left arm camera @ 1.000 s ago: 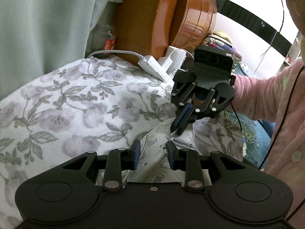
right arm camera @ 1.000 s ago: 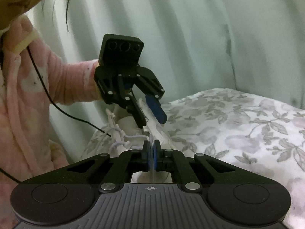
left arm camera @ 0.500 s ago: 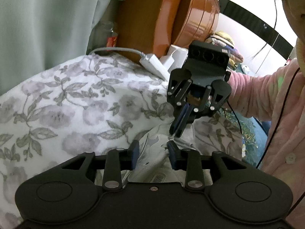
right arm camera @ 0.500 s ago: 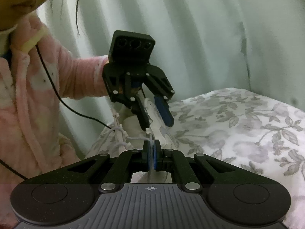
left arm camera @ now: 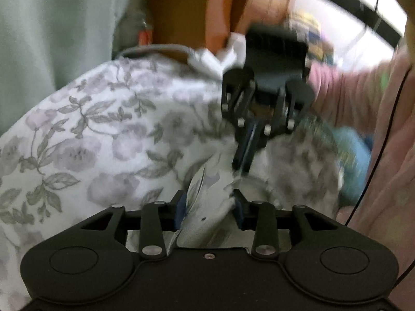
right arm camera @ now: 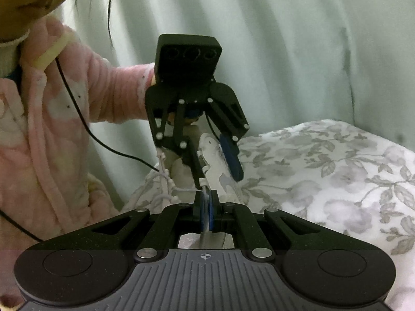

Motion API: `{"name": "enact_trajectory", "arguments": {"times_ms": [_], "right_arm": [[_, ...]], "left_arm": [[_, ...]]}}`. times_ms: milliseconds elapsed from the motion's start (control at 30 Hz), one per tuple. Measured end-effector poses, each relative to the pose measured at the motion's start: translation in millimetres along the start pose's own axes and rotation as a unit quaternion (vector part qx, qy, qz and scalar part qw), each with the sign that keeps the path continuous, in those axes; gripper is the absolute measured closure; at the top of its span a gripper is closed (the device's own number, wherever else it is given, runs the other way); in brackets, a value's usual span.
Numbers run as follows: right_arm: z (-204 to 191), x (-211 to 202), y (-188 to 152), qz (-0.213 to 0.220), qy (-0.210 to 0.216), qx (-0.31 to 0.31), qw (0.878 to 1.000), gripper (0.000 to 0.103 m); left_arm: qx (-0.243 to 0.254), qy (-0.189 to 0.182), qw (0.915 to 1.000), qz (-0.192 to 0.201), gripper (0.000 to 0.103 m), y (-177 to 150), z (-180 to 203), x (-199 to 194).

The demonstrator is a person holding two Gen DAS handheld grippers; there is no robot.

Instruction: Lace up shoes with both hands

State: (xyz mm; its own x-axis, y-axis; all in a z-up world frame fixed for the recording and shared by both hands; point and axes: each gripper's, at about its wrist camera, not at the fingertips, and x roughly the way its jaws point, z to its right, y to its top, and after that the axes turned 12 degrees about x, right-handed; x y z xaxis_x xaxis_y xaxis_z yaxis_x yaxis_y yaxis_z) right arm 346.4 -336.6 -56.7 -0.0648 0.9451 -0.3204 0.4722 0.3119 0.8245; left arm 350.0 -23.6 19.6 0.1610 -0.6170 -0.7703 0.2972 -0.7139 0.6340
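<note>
A white shoe [left arm camera: 207, 207] lies on a floral bedspread [left arm camera: 90, 129]. My left gripper [left arm camera: 208, 202] straddles its upper, and both pads rest against the sides. In the right wrist view the same left gripper [right arm camera: 218, 177] points down over the shoe [right arm camera: 215, 160]. My right gripper [right arm camera: 206, 197] is shut on a thin white lace [right arm camera: 181, 188] that runs left to the eyelets. Loose lace loops hang at the shoe's left side. The left wrist view is blurred; there the right gripper [left arm camera: 241, 167] shows its fingers together just above the shoe.
A green curtain [right arm camera: 285, 51] hangs behind the bed. A brown wooden piece of furniture [left arm camera: 194, 7] and a white power strip with its cable [left arm camera: 207, 57] stand at the bed's far edge. The person's pink sleeves [right arm camera: 103, 96] and a black cable [right arm camera: 77, 108] are close by.
The two grippers have drawn a little closer together and both views have tilted slightly. The left wrist view has become blurred. Both grips look the same as before.
</note>
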Motion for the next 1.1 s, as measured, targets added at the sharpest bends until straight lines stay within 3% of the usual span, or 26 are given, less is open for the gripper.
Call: {"name": "enact_trajectory", "arguments": {"times_ms": [533, 1100], "right_arm": [[0, -1, 1, 0.008, 0.006, -0.007, 1.000, 0.101], [4, -2, -2, 0.000, 0.008, -0.008, 1.000, 0.100]], "left_arm": [[-0.006, -0.012, 0.9995, 0.030, 0.068, -7, -1, -3], [-0.013, -0.025, 0.9992, 0.029, 0.067, -9, -5, -4]]}}
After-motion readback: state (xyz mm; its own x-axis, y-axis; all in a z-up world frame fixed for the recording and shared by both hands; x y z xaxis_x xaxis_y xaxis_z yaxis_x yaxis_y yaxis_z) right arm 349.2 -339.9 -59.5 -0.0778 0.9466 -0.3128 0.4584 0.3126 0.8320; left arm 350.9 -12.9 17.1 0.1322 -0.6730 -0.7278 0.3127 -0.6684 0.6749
